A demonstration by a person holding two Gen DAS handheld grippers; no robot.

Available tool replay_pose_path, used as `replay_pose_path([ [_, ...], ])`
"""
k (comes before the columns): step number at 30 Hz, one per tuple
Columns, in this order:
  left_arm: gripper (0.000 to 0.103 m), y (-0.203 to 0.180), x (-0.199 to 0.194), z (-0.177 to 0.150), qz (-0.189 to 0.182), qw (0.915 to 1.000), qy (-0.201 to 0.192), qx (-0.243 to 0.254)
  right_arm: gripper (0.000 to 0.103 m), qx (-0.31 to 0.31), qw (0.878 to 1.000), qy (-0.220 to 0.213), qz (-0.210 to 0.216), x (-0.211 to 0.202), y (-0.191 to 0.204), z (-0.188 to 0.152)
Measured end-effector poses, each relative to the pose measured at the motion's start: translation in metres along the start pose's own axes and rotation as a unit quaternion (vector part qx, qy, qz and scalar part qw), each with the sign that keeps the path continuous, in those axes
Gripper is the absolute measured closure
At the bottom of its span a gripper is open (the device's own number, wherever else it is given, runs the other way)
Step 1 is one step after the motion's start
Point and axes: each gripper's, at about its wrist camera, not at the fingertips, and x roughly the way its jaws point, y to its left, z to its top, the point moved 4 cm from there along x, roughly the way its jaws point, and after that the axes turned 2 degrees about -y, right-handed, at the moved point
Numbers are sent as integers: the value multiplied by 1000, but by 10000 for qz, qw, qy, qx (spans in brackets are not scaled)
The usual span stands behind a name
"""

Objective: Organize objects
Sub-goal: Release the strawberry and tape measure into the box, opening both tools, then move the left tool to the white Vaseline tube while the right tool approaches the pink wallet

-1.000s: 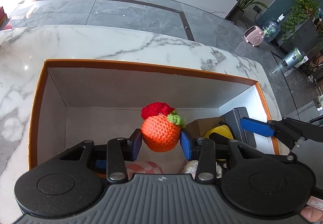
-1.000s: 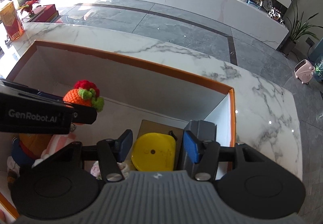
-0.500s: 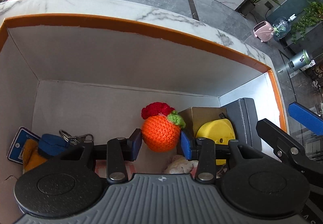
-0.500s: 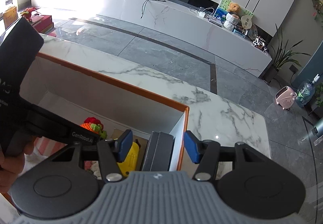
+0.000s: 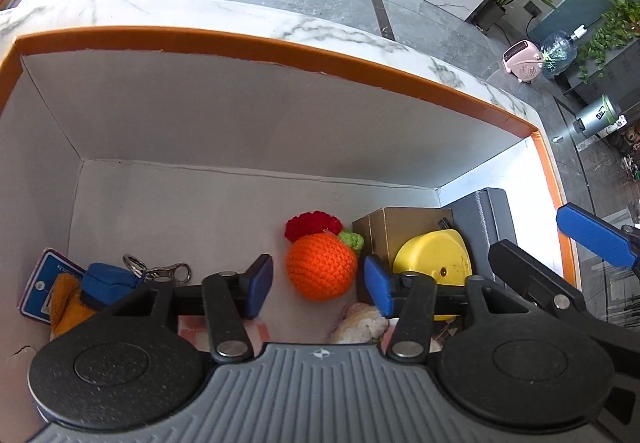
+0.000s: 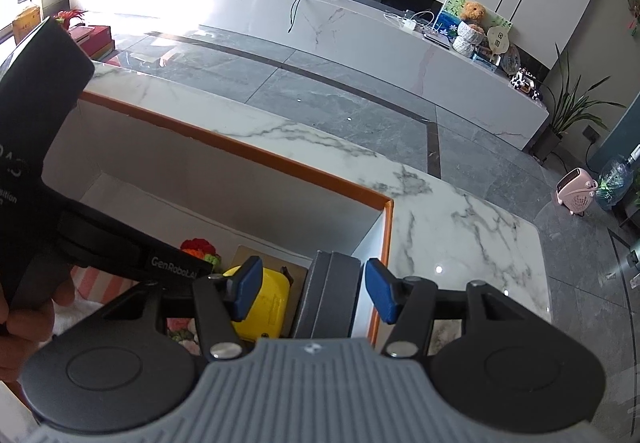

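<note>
An orange crocheted fruit [image 5: 321, 270] with a green leaf and a red tuft lies on the floor of the white box with an orange rim [image 5: 360, 77]. My left gripper [image 5: 318, 285] is open inside the box, its pads on either side of the fruit with gaps. My right gripper [image 6: 312, 293] is open and empty above the box's right end, over a dark grey case [image 6: 330, 293] and a yellow object [image 6: 264, 303]. The fruit shows partly in the right wrist view [image 6: 196, 248], behind the left gripper's body.
In the box also lie a brown carton [image 5: 384, 227], the yellow object [image 5: 434, 263], the grey case [image 5: 486, 215], a blue pouch with key clips [image 5: 108, 279], a blue card [image 5: 40, 283] and soft fabric items [image 5: 360, 325]. The box stands on a marble counter [image 6: 460, 235].
My left gripper has opened and let go of the crocheted fruit, which now rests on the box floor. My right gripper has drawn back and up, toward the box's right wall.
</note>
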Motion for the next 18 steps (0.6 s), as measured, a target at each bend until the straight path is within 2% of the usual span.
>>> replay_pose_path([
  [5,37,0,-25,-8,138,9991,-223,339,44,96,9999,-64,21,-8,-2,0],
  [11,37,-4,-67,-18,129,9966,-604,552,44,141,9996,-224,77,-31,2,2],
  [18,37,-21,-124,-39,101,9886,-1010,1110,44,368,9974,-546,291,-76,1,-6],
])
